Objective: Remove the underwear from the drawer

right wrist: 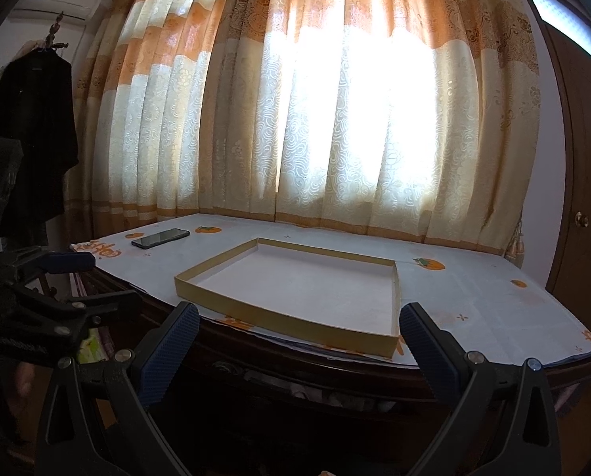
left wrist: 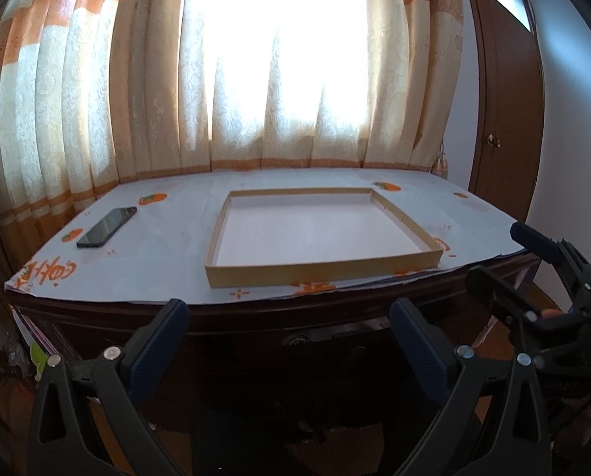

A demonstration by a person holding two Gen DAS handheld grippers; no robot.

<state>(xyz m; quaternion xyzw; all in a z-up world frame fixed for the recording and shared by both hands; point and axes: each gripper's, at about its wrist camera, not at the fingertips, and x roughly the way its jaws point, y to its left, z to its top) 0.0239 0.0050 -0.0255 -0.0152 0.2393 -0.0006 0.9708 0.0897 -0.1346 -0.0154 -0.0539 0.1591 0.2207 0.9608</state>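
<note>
The dark wooden drawer front (left wrist: 255, 341) runs under the table edge, with a round lock (left wrist: 295, 339) at its middle. My left gripper (left wrist: 291, 329) hangs open just in front of it, nothing between its fingers. In the right wrist view the drawer (right wrist: 279, 380) shows a narrow dim gap under the tabletop. Pale shapes (right wrist: 335, 394) lie in that gap, too dark to identify. My right gripper (right wrist: 299, 337) is open and holds nothing, level with the table edge. No underwear is clearly visible. Each gripper also appears in the other's view, the right gripper (left wrist: 507, 261) and the left gripper (right wrist: 89, 281).
A shallow cardboard tray (left wrist: 224, 234) with nothing in it lies on the white, orange-printed table cover (left wrist: 168, 269). A black phone (left wrist: 107, 227) rests at the far left. Curtains (left wrist: 279, 79) hang behind, a brown door (left wrist: 509, 127) is at right, and dark clothing (right wrist: 33, 135) hangs at left.
</note>
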